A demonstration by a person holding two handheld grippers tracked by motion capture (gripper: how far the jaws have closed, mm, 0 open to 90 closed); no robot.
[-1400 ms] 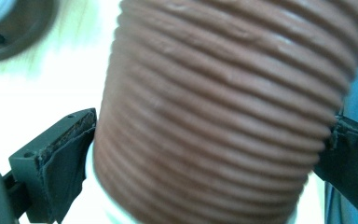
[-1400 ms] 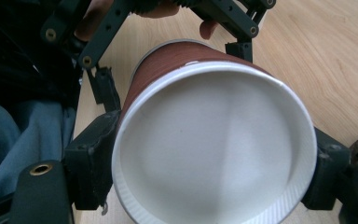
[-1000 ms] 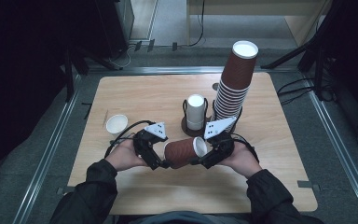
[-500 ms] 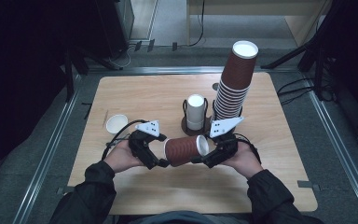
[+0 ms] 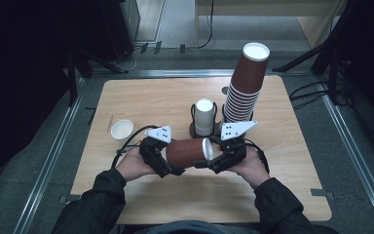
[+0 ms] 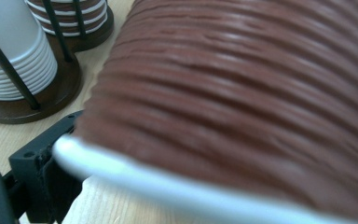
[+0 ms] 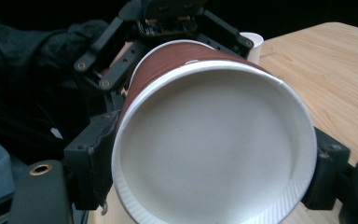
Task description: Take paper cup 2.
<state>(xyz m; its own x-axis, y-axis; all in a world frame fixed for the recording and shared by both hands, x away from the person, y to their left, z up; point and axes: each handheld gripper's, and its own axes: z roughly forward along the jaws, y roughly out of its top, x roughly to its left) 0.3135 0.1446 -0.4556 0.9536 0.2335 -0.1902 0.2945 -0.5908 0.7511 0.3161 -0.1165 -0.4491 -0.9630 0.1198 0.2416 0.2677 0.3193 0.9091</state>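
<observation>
Brown cup (image 5: 187, 152) lay on its side above the table (image 5: 282, 195), just in front of the white cup stack (image 5: 204, 117), its white rim (image 7: 214, 149) facing the person's right. Left tool (image 5: 168, 165) gripped its base end; right tool (image 5: 209, 163) clamped its rim.

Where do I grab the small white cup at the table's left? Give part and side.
The small white cup stands upright, mouth up, apart from everything else. Likely best: come from above and pinch its rim, one jaw inside, one outside, using the left hand-held gripper after it frees the brown cup.
</observation>
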